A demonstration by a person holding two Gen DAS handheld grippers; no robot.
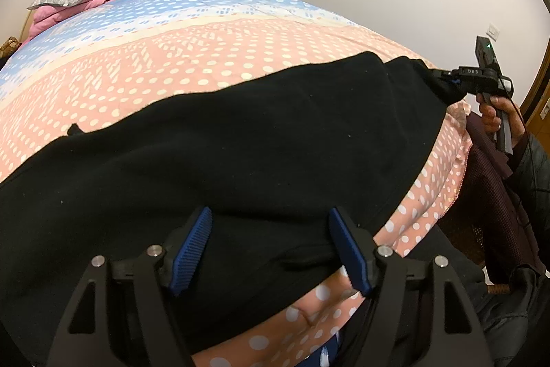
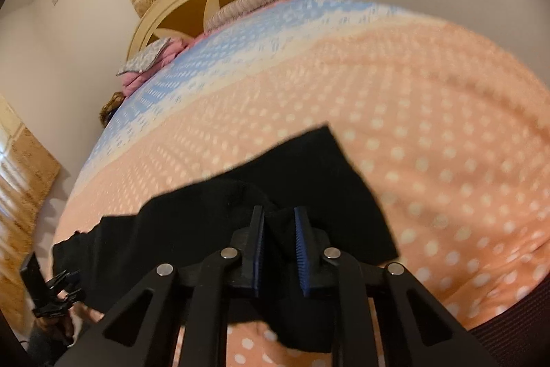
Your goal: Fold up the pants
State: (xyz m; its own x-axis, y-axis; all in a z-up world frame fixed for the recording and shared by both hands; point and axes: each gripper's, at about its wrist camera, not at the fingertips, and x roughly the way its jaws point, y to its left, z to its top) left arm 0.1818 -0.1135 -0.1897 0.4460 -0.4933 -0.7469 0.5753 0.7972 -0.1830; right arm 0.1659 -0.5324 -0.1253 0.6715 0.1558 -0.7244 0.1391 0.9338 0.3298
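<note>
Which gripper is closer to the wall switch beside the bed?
Right. In the left wrist view, the right gripper grips the black pants just below the wall switch; the left gripper sits open further along the pants.

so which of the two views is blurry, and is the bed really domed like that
Right wrist view: motion-smeared, the white dots on the pink polka-dot bedspread streak and the black fleece pants have soft edges. Left wrist view: sharp, dots and pants crisp. The dome in both is fisheye distortion, with dark corners from the lens rim.
</note>
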